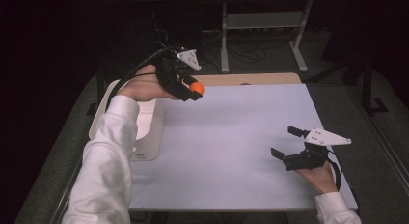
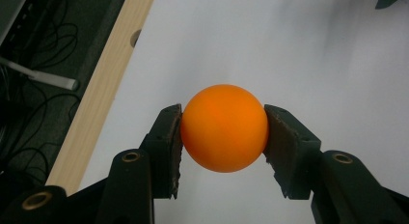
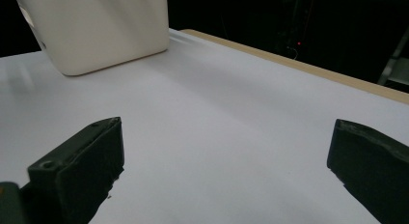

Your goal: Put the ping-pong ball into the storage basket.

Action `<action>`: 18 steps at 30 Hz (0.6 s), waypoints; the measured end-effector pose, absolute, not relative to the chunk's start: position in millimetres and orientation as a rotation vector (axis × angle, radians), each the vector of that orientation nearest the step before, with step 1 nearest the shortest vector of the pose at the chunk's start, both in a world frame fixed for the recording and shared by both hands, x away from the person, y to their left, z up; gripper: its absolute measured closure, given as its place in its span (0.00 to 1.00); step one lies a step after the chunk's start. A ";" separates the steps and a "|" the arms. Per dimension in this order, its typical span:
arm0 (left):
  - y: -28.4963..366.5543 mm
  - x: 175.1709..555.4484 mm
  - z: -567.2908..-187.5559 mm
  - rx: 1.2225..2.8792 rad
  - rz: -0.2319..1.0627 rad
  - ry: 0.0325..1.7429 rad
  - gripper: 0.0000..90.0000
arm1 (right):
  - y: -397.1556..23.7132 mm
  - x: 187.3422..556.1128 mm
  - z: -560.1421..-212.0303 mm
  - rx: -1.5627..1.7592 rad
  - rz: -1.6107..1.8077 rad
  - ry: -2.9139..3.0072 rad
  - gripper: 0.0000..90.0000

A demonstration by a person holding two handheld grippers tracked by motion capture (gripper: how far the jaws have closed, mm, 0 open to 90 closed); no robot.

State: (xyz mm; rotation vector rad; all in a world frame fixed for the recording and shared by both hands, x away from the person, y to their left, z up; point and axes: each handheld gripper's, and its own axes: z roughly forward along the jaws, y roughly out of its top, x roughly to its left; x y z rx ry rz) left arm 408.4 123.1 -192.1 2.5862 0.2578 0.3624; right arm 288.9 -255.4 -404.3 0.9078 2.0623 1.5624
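White bench [image 1: 231, 137] carries a cream bin [image 1: 147, 132] at left, contents hidden; left gripper [image 1: 193, 89] pinches an orange ball [image 2: 224, 128]; right gripper [image 1: 284, 143] jaws spread.

A white-topped table [image 1: 231, 147] with a pale wooden far edge is standing before me; a cream-coloured bin [image 1: 147, 132] is sitting directly on its left side, overhanging the edge there.

Showing plain bright orange on the ball [image 2: 224, 128], with no pattern, between matte black on the left gripper [image 2: 224, 137] and right gripper [image 3: 224, 171]. Reading flat white across the table [image 1: 231, 137], pale wood along its far edge, cream on the bin [image 3: 96, 31], white on the sleeve [image 1: 108, 161].
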 end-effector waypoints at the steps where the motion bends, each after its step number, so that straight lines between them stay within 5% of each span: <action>1: 125.0 407.6 -192.1 2.587 0.357 0.258 0.56 | -255.3 288.8 -404.2 0.908 1.562 2.062 0.00; 18: 163.3 399.0 -193.5 2.629 0.369 0.325 0.56 | -251.8 288.1 -405.0 0.911 1.549 2.083 0.00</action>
